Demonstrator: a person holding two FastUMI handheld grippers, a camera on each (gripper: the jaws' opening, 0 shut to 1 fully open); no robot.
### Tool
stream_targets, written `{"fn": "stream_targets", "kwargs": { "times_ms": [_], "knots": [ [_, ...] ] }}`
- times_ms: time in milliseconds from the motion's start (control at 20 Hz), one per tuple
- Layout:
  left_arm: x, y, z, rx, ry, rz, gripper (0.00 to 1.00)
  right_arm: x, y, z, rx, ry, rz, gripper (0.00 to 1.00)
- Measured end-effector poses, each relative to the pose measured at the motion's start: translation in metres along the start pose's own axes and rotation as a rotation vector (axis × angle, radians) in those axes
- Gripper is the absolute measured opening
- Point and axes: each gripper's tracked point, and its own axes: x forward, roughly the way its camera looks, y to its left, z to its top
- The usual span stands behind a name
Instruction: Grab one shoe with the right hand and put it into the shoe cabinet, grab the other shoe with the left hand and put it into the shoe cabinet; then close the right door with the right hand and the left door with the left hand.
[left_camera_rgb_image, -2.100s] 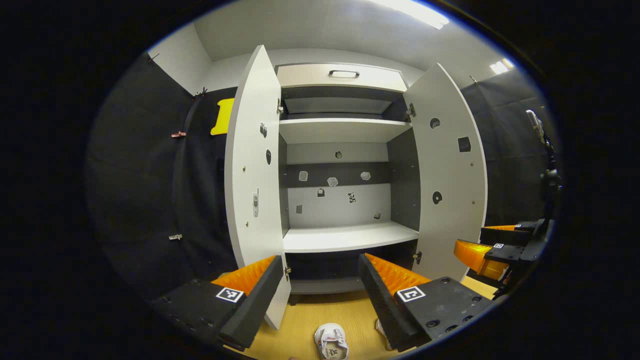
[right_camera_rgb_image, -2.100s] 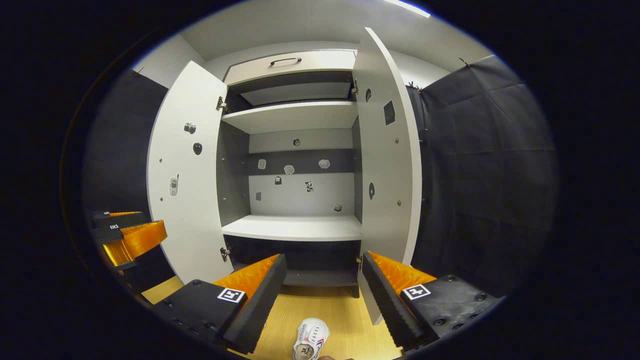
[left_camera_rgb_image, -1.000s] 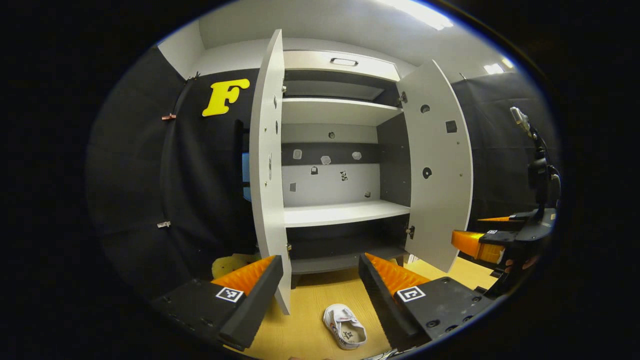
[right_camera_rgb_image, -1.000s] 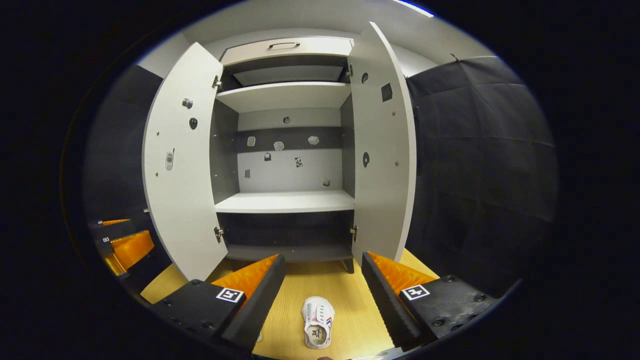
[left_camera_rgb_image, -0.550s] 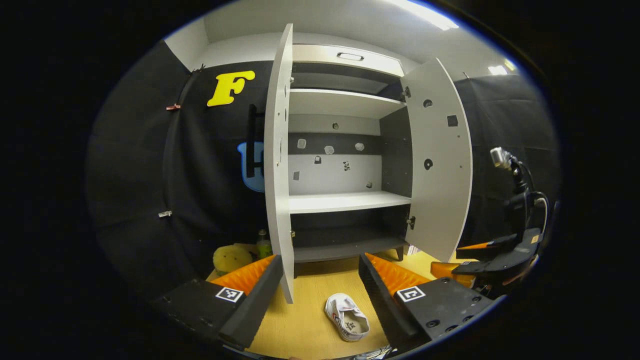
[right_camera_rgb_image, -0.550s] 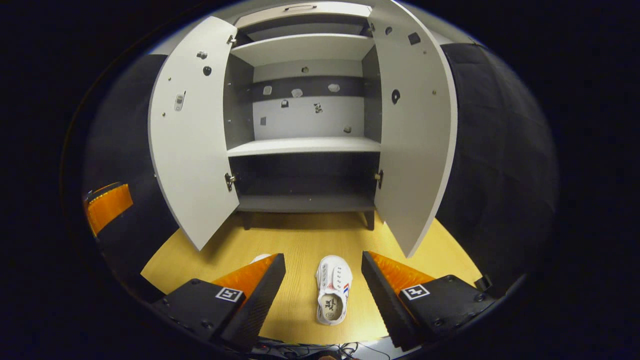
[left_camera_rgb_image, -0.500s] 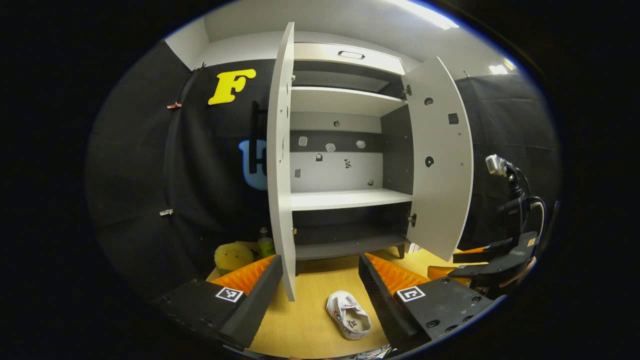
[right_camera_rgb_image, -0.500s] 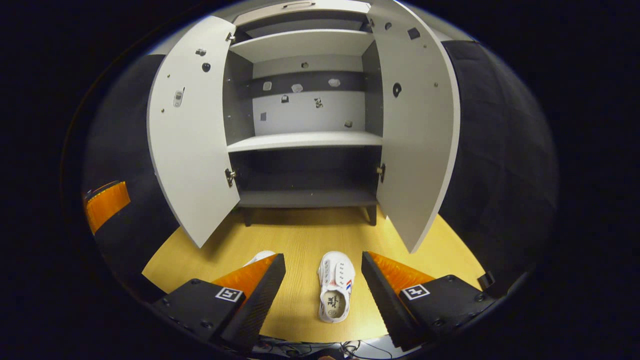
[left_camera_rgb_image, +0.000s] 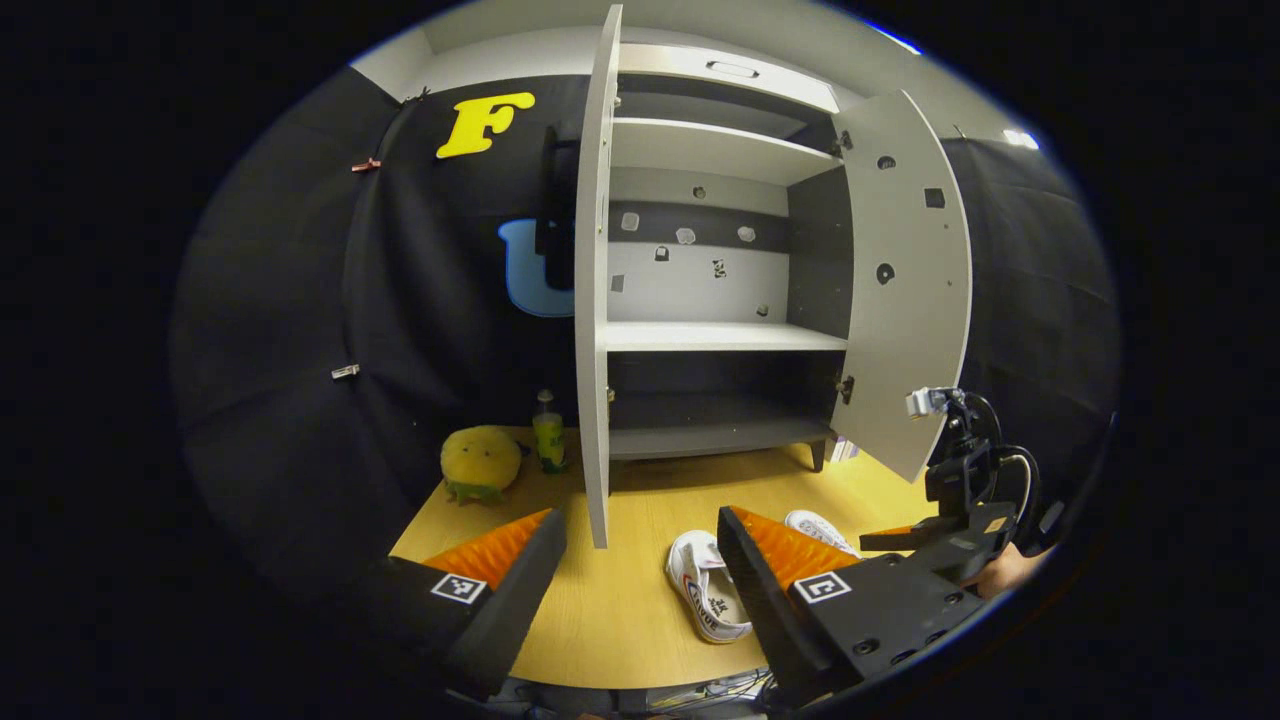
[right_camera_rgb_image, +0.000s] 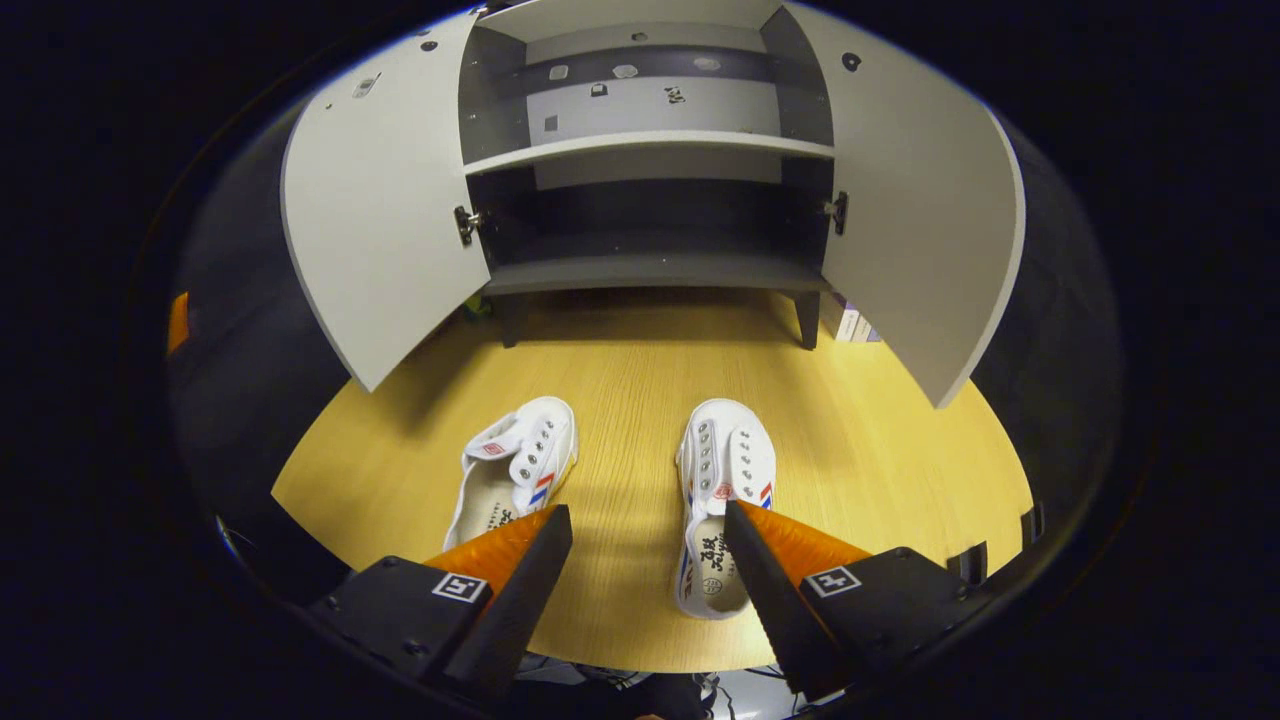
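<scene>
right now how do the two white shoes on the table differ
The right shoe points straight at the shoe cabinet; the left shoe is angled, toe turned rightward. The right shoe's heel sits under the right gripper's finger; the left shoe's heel is partly behind the other finger. Both are white with red-blue stripes, upright, untouched.

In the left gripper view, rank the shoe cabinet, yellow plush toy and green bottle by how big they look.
1. shoe cabinet, by far the largest.
2. yellow plush toy.
3. green bottle, slimmer and smaller than the toy beside it, though about as tall.

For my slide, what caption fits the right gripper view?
Open right gripper above two white shoes before the open cabinet.
</scene>
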Motion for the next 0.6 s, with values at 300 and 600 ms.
{"fn": "stream_targets", "kwargs": {
  "times_ms": [300,600],
  "knots": [
    [0.012,0.002,-0.016,-0.023,0.058,0.013,0.95,0.045,-0.008,-0.046,0.017,0.108,-0.025,0.99],
    [0.018,0.006,-0.017,-0.04,0.067,0.027,0.95,0.083,-0.011,-0.041,0.023,0.079,-0.067,0.97]
  ]
}}
